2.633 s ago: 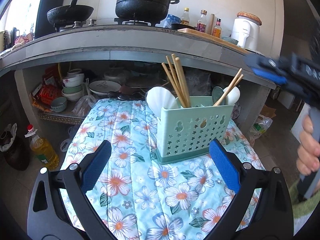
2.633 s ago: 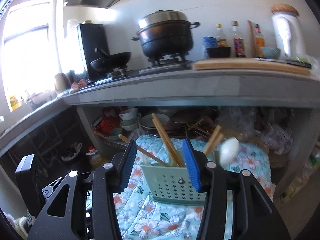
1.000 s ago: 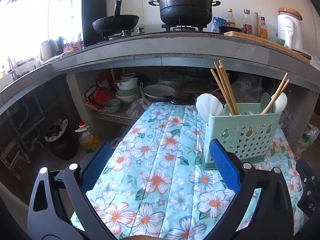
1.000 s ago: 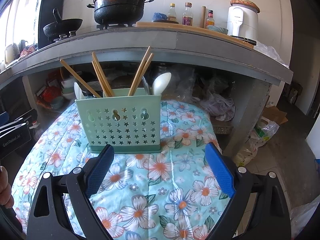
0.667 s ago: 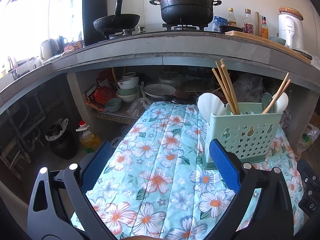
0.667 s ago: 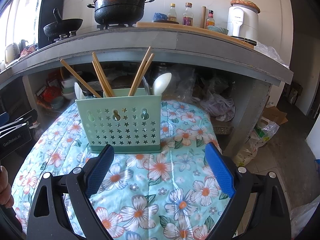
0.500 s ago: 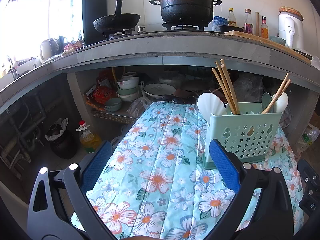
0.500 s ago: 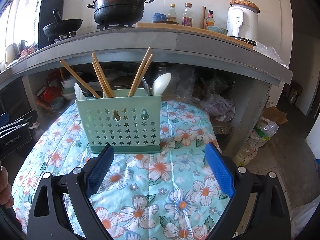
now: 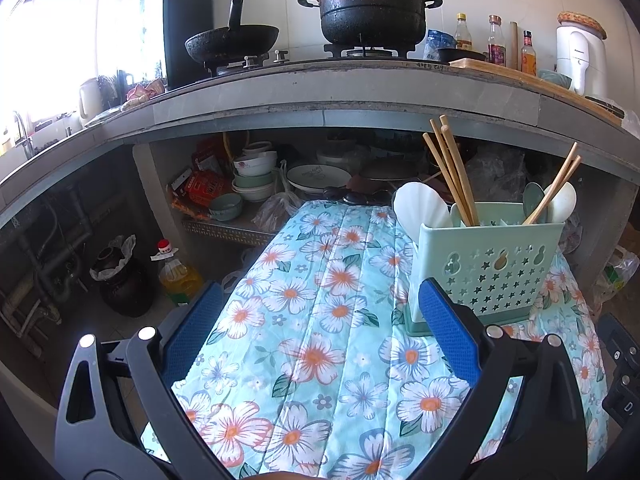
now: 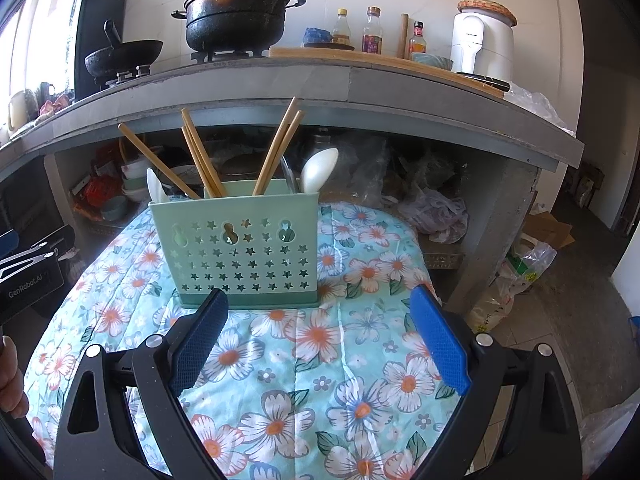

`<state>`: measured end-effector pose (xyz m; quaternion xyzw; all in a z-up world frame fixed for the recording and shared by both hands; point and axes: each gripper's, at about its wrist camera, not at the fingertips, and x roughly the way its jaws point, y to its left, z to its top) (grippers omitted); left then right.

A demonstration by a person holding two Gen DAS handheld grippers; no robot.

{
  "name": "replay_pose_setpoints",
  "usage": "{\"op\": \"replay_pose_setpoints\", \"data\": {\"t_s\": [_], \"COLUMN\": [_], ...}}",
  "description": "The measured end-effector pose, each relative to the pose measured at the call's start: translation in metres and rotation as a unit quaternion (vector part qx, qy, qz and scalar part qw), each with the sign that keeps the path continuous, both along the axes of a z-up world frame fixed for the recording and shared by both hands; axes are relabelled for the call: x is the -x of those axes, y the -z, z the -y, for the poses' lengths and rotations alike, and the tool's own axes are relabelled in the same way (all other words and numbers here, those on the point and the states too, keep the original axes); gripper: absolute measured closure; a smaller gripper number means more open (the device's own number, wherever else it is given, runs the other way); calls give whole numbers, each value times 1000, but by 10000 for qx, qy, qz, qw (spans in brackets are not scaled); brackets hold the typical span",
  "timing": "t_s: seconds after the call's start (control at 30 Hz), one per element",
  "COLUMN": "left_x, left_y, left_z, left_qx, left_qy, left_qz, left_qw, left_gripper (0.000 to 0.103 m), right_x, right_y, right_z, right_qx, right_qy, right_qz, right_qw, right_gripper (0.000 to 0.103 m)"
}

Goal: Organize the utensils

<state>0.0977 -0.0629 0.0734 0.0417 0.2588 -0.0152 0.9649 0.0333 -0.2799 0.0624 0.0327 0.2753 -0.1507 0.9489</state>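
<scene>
Mint-green plastic, the utensil holder (image 10: pixel 236 248) with upright chopsticks (image 10: pixel 276 148) and spoons stood on the floral cloth (image 10: pixel 320 360), straight ahead of the nearer right gripper (image 10: pixel 318 338), whose fingers, like the left gripper's (image 9: pixel 320 330), were spread and empty.

Matt plastic, bare wood, quilted cloth
Smooth mint plastic caddy (image 10: pixel 236 256) holds pale wooden chopsticks (image 10: pixel 276 148); the floral cloth (image 9: pixel 320 320) looks soft, stitched.

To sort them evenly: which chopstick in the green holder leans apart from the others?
The wooden chopstick slanting far left alone; the other chopsticks stand in pairs.
</scene>
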Motion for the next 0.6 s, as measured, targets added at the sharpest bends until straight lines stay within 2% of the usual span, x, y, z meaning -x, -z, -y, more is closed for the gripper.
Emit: {"op": "replay_pose_setpoints", "data": {"t_s": [0.6], "left_x": [0], "left_y": [1], "left_z": [-1], "left_qx": [-6], "left_qy": [3], "left_qz": [-20], "left_qw": [10000], "left_gripper": [9], "right_x": [-1], "right_y": [-1], "right_z": [0], "right_qx": [15], "right_qy": [-5], "right_qz": [-8], "right_qw": [10000], "right_gripper": [13]}}
